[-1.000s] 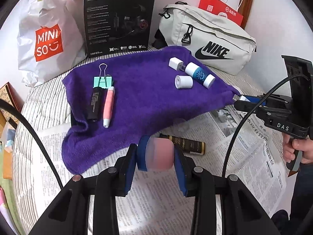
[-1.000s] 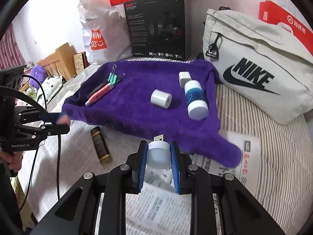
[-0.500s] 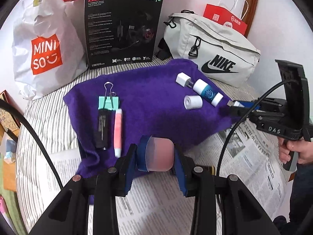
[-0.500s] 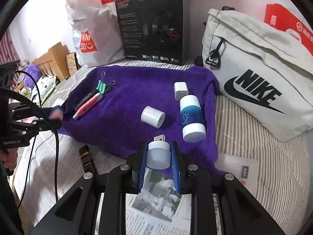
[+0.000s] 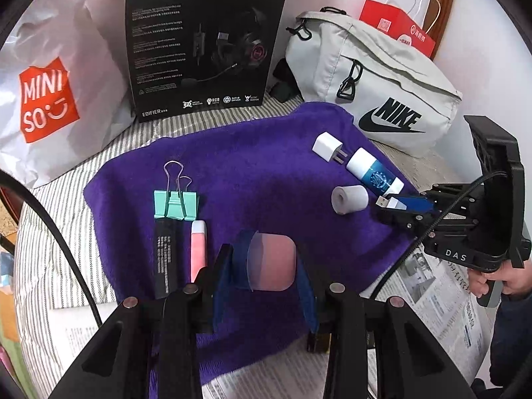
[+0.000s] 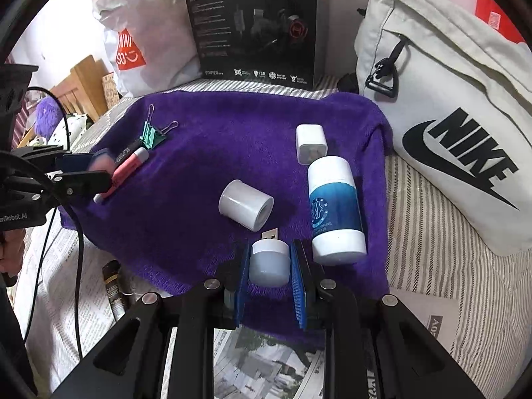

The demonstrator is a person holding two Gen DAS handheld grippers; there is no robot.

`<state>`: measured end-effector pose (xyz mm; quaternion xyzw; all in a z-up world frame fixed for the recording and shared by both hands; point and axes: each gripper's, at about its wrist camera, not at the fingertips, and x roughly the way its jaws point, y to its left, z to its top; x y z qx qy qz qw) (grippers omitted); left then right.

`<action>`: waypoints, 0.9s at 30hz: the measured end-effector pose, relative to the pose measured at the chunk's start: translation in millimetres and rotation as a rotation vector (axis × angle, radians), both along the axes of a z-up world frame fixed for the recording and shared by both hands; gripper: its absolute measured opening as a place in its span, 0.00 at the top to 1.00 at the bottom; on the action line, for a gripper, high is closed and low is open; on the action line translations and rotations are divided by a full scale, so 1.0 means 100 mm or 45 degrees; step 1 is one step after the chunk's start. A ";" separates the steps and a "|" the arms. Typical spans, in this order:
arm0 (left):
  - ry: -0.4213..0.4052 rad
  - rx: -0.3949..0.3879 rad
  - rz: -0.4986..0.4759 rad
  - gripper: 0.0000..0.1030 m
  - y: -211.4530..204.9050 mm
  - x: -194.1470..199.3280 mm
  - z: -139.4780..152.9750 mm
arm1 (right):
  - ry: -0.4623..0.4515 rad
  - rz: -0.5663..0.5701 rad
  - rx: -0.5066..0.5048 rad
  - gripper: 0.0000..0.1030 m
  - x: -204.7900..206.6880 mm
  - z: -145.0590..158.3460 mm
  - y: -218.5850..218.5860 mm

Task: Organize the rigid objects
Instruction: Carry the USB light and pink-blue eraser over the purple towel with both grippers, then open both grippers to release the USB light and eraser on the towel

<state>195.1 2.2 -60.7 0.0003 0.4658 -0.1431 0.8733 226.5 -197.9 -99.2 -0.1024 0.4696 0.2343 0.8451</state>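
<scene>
A: Left wrist view?
B: The left gripper (image 5: 266, 271) has its fingers clamped on a pink-and-blue eraser (image 5: 271, 262), over the purple towel's (image 5: 259, 173) near edge, beside the pink pen (image 5: 198, 249).
A: Right wrist view?
B: The right gripper (image 6: 270, 267) has its fingers narrow, pinching a white USB stick (image 6: 268, 259), above the towel between the white cap (image 6: 246, 204) and the blue-labelled bottle (image 6: 334, 209).
</scene>
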 end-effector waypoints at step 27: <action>0.080 0.085 0.021 0.66 -0.10 0.61 -0.35 | 0.048 0.026 0.069 0.71 0.07 -0.14 -0.14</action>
